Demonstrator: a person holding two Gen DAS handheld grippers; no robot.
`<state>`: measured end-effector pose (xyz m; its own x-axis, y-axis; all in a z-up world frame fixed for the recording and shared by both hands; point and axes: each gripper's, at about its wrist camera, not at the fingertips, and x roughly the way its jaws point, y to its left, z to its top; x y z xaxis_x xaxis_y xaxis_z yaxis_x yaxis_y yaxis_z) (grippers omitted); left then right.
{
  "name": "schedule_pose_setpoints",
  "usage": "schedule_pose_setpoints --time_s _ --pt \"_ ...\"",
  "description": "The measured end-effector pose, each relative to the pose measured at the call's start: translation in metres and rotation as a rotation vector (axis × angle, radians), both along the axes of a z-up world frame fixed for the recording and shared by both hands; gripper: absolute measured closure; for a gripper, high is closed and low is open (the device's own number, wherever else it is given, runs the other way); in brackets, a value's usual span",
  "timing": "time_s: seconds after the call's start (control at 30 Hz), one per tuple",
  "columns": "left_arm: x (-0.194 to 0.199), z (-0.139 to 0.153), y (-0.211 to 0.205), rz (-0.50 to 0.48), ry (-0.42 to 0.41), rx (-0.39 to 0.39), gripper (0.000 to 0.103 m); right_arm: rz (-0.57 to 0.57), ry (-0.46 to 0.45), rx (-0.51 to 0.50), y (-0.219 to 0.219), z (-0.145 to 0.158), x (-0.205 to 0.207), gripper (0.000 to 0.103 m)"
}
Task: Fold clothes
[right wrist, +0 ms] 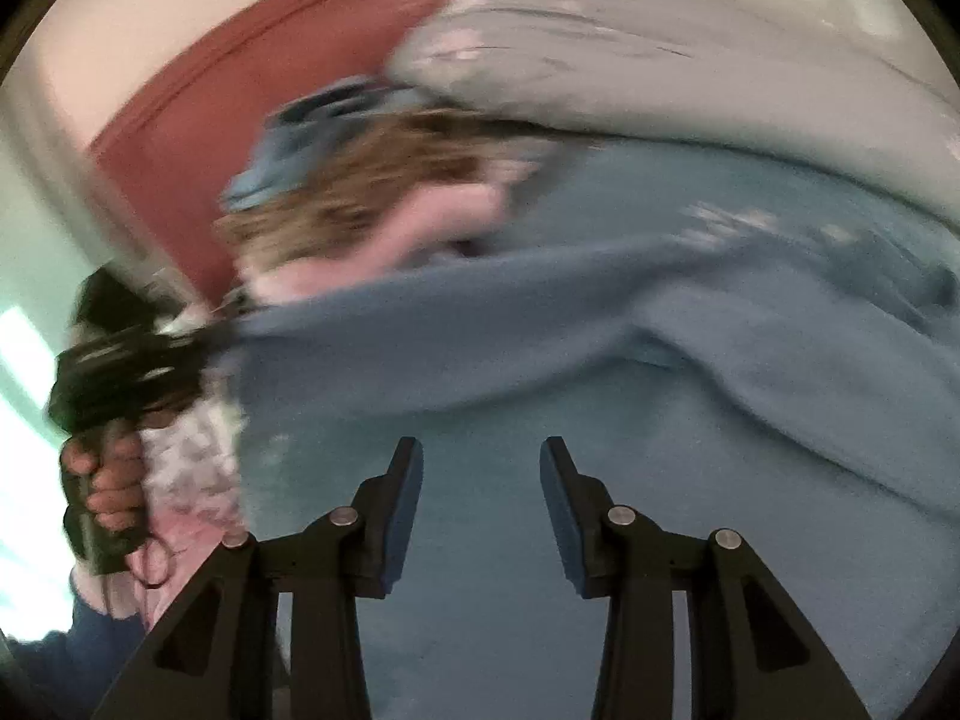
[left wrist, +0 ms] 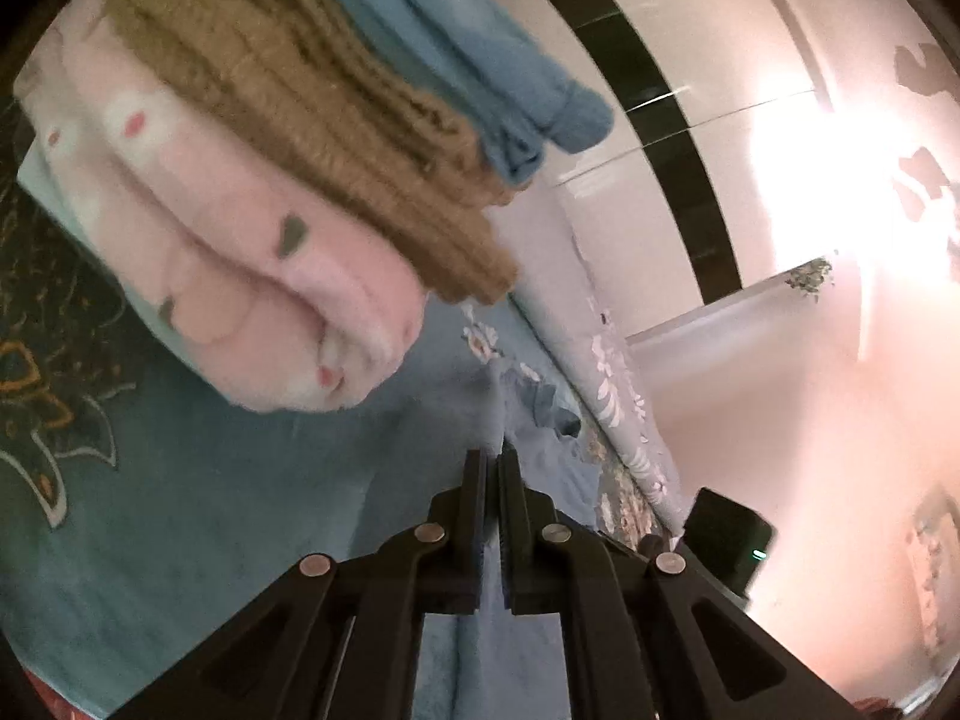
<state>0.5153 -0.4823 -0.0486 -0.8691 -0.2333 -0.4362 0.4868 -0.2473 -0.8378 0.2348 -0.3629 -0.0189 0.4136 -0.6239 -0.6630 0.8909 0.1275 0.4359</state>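
Observation:
My left gripper (left wrist: 493, 457) is shut on an edge of a blue fleece garment (left wrist: 252, 504) that lies over the bed. Behind it is a stack of folded clothes: a pink patterned piece (left wrist: 240, 252), a brown knit (left wrist: 312, 138) and a blue piece (left wrist: 456, 54) on top. My right gripper (right wrist: 481, 450) is open and empty, just above the same blue garment (right wrist: 600, 360), which runs in a raised fold across the blurred right wrist view. The left gripper (right wrist: 132, 354) shows there at the left, in a hand, holding the garment's end. The stack (right wrist: 360, 192) lies beyond.
A grey floral quilt (left wrist: 618, 384) lies along the bed's edge, also in the right wrist view (right wrist: 690, 72). A red headboard (right wrist: 240, 78) stands behind the stack. A bright light (left wrist: 798, 138) glares on the white wardrobe. A dark patterned cloth (left wrist: 42, 372) is at the left.

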Motion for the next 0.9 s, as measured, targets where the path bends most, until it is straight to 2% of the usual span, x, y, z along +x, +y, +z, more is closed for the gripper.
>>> schedule_pose_setpoints --time_s 0.13,0.27,0.43,0.57,0.63,0.77,0.83,0.87,0.9 --pt "-0.011 0.003 0.001 -0.024 -0.008 0.023 0.099 0.096 -0.019 -0.057 -0.01 0.013 0.046 0.061" --pt "-0.023 0.019 0.01 -0.063 -0.017 -0.012 0.099 0.148 0.04 -0.098 -0.015 0.022 0.084 0.061" --pt "-0.034 0.034 0.018 -0.107 -0.006 -0.031 0.099 0.103 0.074 -0.12 -0.015 0.026 0.097 0.061" --pt "-0.036 0.042 0.025 -0.133 -0.003 -0.037 0.099 0.026 0.011 -0.13 -0.015 0.03 0.083 0.063" --pt "-0.036 0.045 0.026 -0.141 0.002 -0.038 0.099 -0.004 0.017 -0.121 -0.015 0.032 0.076 0.1" --pt "-0.036 0.05 0.026 -0.159 0.068 -0.053 0.096 0.011 0.013 -0.11 -0.017 0.04 0.063 0.101" --pt "-0.027 0.051 0.027 -0.131 0.078 -0.08 0.084 0.001 0.036 -0.114 -0.016 0.048 0.051 0.101" --pt "-0.023 0.048 0.027 -0.11 0.072 -0.085 0.07 -0.01 0.038 -0.111 -0.018 0.053 0.041 0.101" --pt "-0.018 0.045 0.026 -0.088 0.065 -0.09 0.06 -0.022 0.034 -0.107 -0.021 0.058 0.03 0.101"
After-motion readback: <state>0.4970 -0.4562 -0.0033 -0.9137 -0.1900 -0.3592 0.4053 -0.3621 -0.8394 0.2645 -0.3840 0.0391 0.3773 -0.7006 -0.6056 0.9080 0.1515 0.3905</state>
